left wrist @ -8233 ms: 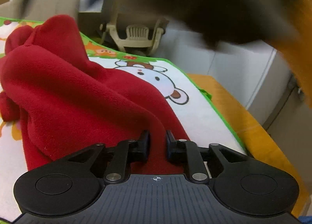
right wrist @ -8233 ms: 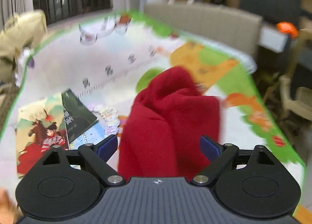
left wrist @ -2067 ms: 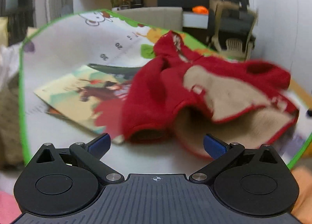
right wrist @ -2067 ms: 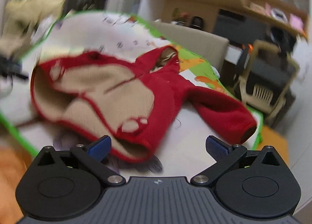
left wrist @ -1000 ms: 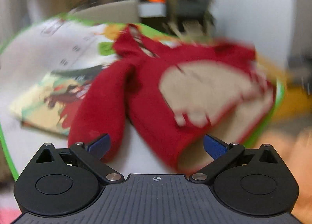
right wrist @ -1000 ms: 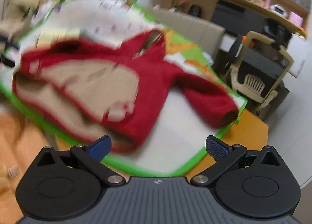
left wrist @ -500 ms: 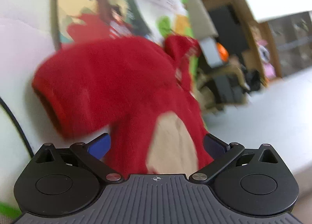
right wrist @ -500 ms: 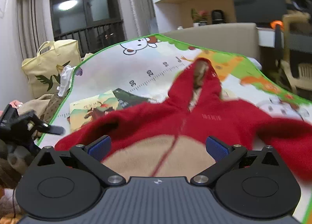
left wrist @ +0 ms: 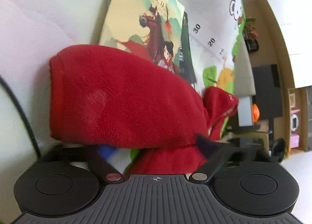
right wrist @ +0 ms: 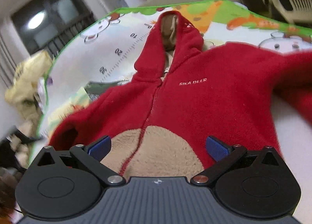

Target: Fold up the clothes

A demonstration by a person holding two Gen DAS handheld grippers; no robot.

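While the garment lies spread: the red fleece hooded jacket with a beige plush belly patch (right wrist: 204, 91) is face up on the cartoon-printed play mat with a green border (right wrist: 117, 52) that covers the tabletop, zipper closed, hood pointing away, both sleeves out to the sides.
Left tongs: the left tongs (left wrist: 154, 150) sit wide, one blurred blue pad each side of the red sleeve with its cuff (left wrist: 117, 97); whether they pinch cloth I cannot tell.
Right tongs: the right tongs (right wrist: 158, 148) stand wide and empty above the belly patch, near the hem.
Under the sleeve: an illustrated book with a horse rider on its cover (left wrist: 148, 19) lies partly beneath that sleeve.
Stage: the jacket is flat and unfolded; this fits laying out before folding.
Risk, grip: thick fleece may slip from a shallow pinch, so the sleeve would flop back.
Risk, snag: a low grab could catch the book cover and drag it along.
Risk, symmetry: pulling one sleeve alone may skew the body and wrinkle the patch.
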